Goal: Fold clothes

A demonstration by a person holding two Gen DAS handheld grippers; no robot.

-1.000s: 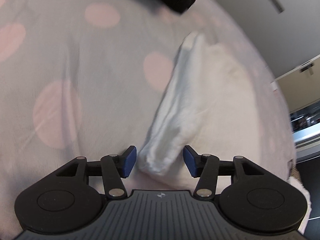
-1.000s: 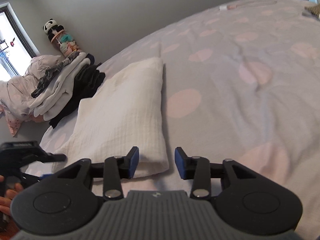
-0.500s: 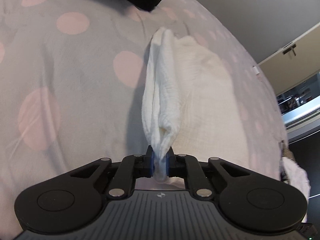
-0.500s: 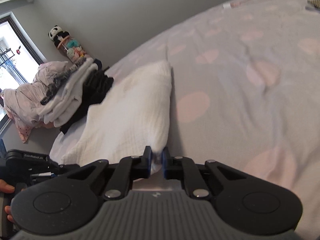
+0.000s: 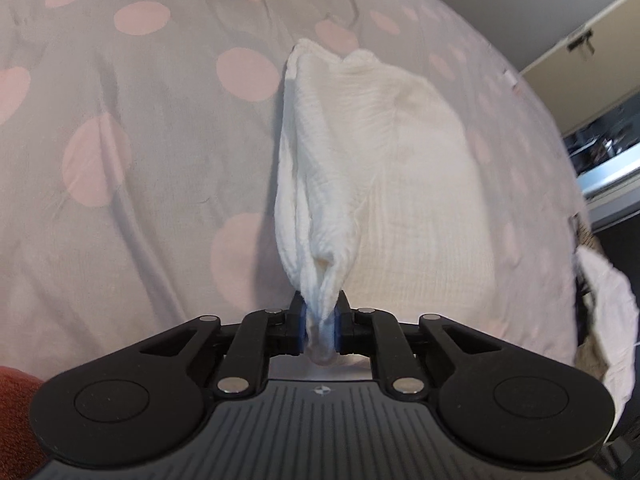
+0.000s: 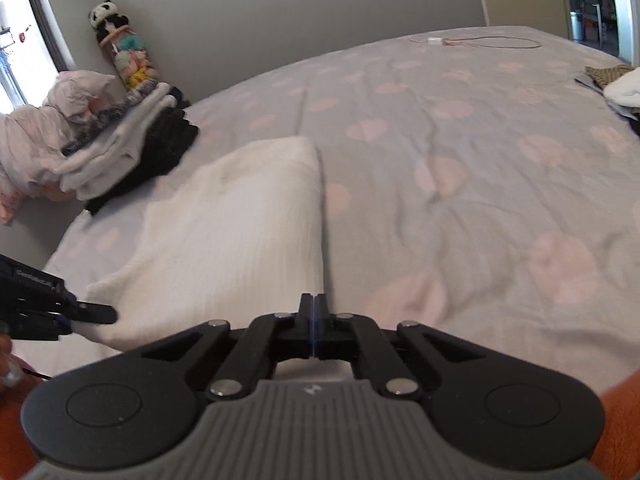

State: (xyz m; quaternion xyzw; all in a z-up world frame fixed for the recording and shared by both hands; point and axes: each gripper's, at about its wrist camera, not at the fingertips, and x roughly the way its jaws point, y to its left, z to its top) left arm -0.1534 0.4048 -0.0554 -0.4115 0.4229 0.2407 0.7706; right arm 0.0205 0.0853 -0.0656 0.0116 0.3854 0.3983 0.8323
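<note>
A white crinkled garment (image 5: 404,168) lies folded on the grey bedspread with pink dots (image 5: 140,160). My left gripper (image 5: 320,330) is shut on its near corner and lifts that corner off the bed; bunched cloth sticks out between the pads. In the right wrist view the same garment (image 6: 240,232) stretches away from my right gripper (image 6: 314,320), whose jaws are pressed together at the garment's other near corner. The cloth between them is hidden. The left gripper also shows in the right wrist view (image 6: 92,314), pinching the cloth.
A stack of folded clothes, white on black (image 6: 132,148), sits at the bed's far left corner beside a pink bundle (image 6: 36,128). A panda toy on a jar (image 6: 120,48) stands by the wall. A cable (image 6: 480,42) lies far back. More clothes (image 6: 616,88) lie at the right edge.
Both grippers went from open beside the garment's near corners to shut on them. The near edge has since been lifted and both grippers have risen.
</note>
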